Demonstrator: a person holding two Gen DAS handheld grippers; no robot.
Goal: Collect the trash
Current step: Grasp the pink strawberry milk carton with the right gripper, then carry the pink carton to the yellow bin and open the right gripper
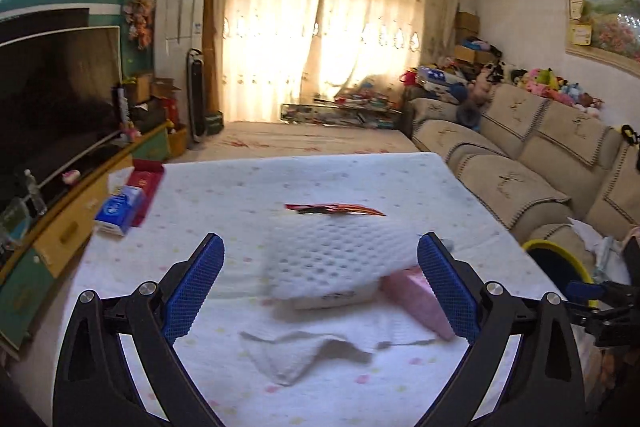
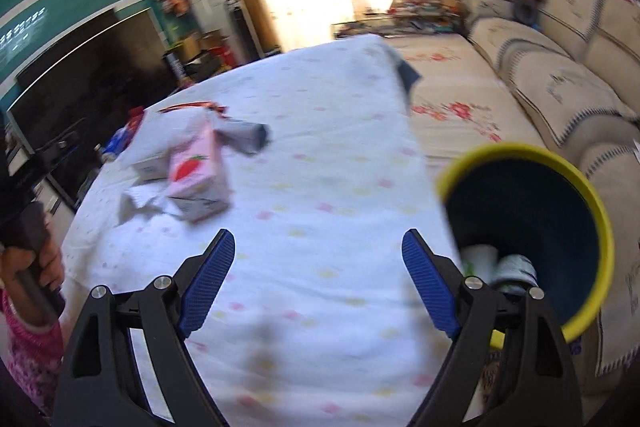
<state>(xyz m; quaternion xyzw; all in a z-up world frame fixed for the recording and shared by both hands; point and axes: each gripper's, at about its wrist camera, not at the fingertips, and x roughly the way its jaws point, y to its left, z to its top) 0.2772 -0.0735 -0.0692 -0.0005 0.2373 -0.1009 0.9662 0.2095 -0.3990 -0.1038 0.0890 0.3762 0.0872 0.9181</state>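
In the left wrist view the left gripper (image 1: 320,259), jaws spread wide and empty, frames a white foam net (image 1: 336,259) on the table (image 1: 240,187), seemingly light, soft and best pinched mid-body, while in the right wrist view the right gripper (image 2: 318,269) gapes empty near the yellow-rimmed bin (image 2: 528,211).

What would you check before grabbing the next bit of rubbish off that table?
1. Left gripper open: ok.
2. Foam net lined up between its fingers: ok, though blurred.
3. Right gripper open and holding nothing: ok.
4. Bin within reach beside the table: ok.
5. Room left in the bin: ok, only a few items at the bottom.
6. Pink carton clear of the grab: cannot tell.
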